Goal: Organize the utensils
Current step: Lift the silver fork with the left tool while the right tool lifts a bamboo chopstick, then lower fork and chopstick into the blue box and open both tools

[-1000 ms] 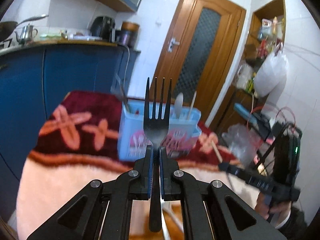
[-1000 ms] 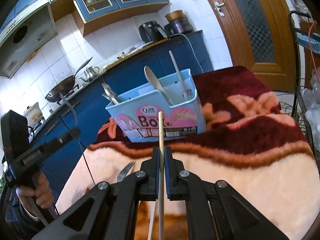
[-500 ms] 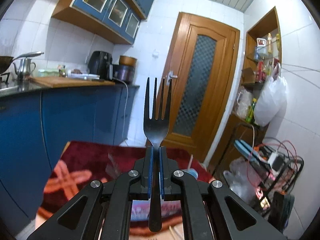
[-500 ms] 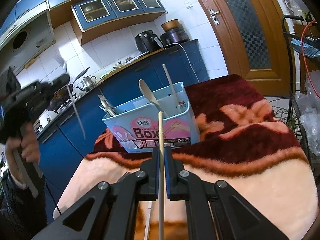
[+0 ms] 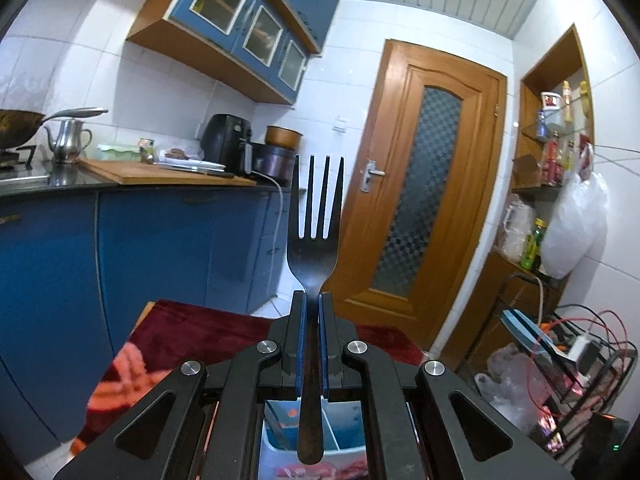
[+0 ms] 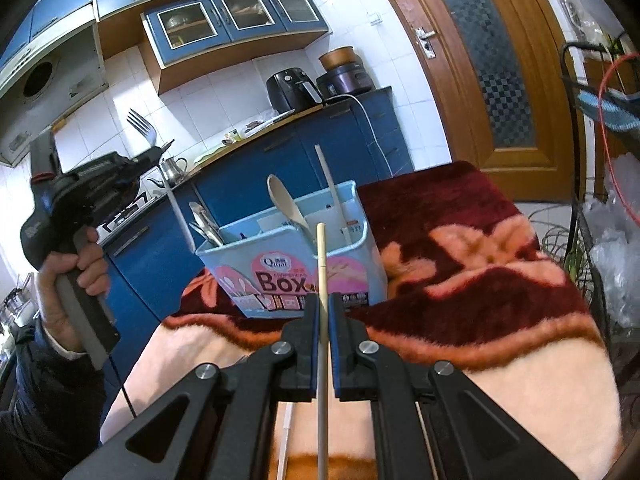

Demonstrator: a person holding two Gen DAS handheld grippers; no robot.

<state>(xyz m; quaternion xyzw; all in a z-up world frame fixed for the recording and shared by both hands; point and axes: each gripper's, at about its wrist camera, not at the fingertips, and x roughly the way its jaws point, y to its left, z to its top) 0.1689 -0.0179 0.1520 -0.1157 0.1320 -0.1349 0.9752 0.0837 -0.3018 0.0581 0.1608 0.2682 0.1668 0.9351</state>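
My left gripper (image 5: 312, 300) is shut on a dark metal fork (image 5: 314, 216), tines up, held high above the light blue utensil box (image 5: 344, 456) seen just under the fork's handle. In the right wrist view the left gripper (image 6: 158, 148) with the fork (image 6: 141, 125) is raised at the left of the box (image 6: 296, 276). My right gripper (image 6: 323, 300) is shut on a pale wooden chopstick (image 6: 321, 264), in front of the box. The box holds a wooden spoon (image 6: 286, 204), a chopstick (image 6: 332, 192) and metal utensils (image 6: 204, 220).
The box stands on a table covered with a dark red and cream blanket (image 6: 480, 288). A white stick (image 6: 287, 420) lies on the blanket under my right gripper. Blue kitchen cabinets (image 5: 160, 248) stand behind, a wooden door (image 5: 420, 208) and a wire rack (image 6: 600, 184) to the right.
My left gripper has lifted the fork from table level to high above the box, so its view swung up toward the cabinets and door. My right gripper has stayed nearly still with the chopstick.
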